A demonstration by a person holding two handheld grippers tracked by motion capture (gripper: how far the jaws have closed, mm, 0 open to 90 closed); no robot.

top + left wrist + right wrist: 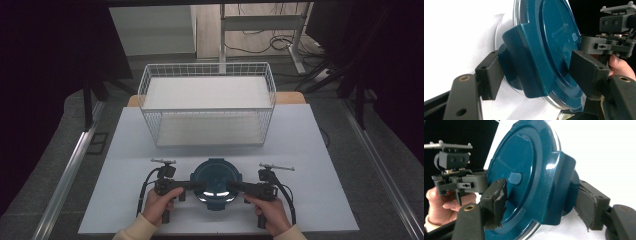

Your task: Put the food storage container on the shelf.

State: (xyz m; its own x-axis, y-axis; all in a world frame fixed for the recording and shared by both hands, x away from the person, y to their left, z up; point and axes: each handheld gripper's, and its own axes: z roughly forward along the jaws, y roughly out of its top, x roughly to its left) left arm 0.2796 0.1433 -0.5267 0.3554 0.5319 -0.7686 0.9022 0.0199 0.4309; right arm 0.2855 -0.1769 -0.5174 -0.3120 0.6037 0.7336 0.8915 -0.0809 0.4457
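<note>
One broad white tabletop (320,150) carries everything, its surface matte and smooth. Behind the middle of it stands a white wire-mesh basket (150,90), rectangular, with thin grid walls and a pale flat floor. Nearer the person, between the two hands, lies a round container with a glossy teal plastic lid (216,175); the lid has raised concentric rings, a small oval tab near its centre and thick clip flaps folded down over a clear rim on opposite sides. Both forearms in cream sleeves come up from the near edge, each hand wrapped around a black handle, with the tools held level and pointing inward at each other. The left gripper (199,185) straddles the lid's left clip flap, one black jaw pad above the lid and one below; whether the pads press cannot be told. The right gripper (232,186) has its worn, frayed rubber pads closed against the opposite flap, clamping top and underside.
</note>
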